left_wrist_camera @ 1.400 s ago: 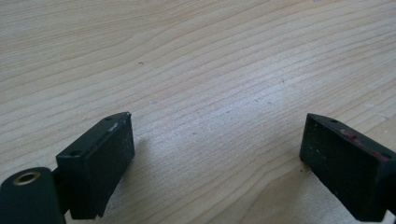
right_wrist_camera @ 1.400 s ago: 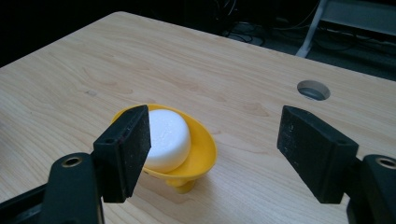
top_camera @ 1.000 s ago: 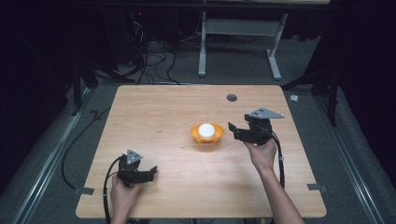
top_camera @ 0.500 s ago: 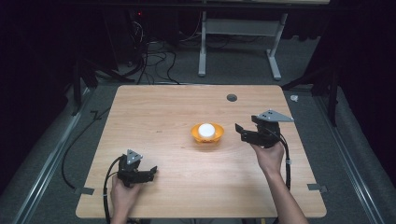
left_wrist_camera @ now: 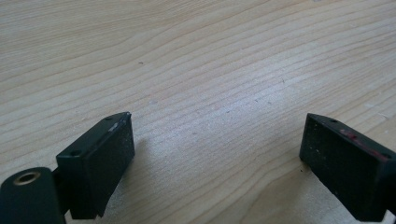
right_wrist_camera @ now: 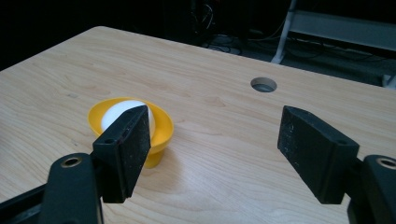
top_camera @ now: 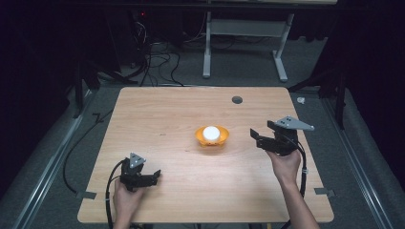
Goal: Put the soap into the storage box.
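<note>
High view: yellow bowl [top_camera: 212, 137] with white ball [top_camera: 211, 133] inside, middle of worktop [top_camera: 167, 114]. Right hand-held gripper [top_camera: 254, 137] just right of bowl, jaws apart, nothing held. Left hand-held gripper [top_camera: 154, 176] lower left, resting.

Left gripper view: jaws wide apart over bare wood.

Right gripper view: bowl [right_wrist_camera: 161, 133] left of centre, partly behind left jaw. Step looks like reaching for bowl. Next: swing left, line jaws on rim.

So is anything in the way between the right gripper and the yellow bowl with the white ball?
Nothing visible is. The right gripper is open and empty, pointing toward the yellow bowl, with the white ball sitting in it. Only bare table lies between them. The left gripper is far off at the near edge.
</note>
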`<state>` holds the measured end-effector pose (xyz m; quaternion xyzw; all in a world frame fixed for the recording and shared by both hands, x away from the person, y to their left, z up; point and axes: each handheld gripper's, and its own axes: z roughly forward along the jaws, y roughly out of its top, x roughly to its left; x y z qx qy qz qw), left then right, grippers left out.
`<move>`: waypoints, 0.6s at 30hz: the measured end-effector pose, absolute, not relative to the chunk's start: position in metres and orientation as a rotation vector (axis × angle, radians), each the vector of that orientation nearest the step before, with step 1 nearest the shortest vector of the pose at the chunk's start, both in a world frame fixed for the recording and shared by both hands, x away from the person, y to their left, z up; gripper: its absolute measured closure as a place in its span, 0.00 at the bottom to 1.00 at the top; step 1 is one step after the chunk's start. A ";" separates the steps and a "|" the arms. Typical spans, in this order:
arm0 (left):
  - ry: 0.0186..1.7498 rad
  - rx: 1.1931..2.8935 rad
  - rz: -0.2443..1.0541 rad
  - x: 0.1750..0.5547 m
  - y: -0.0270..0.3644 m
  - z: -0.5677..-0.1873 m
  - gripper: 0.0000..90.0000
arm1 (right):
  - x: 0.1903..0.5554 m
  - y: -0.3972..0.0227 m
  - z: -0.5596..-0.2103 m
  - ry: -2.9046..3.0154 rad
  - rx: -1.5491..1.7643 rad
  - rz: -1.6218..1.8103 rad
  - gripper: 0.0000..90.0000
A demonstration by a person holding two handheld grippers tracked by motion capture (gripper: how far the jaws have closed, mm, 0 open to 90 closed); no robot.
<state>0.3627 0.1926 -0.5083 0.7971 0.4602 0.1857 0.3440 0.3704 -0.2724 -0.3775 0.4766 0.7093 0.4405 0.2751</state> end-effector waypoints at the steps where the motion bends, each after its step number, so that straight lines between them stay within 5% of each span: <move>1: 1.196 2.071 0.483 0.363 0.193 -0.508 0.12 | 0.369 -0.274 -0.378 1.904 1.280 1.183 0.29; 18: 1.196 2.070 0.483 0.363 0.193 -0.508 0.12 | 0.349 -0.292 -0.387 1.883 1.308 1.183 0.29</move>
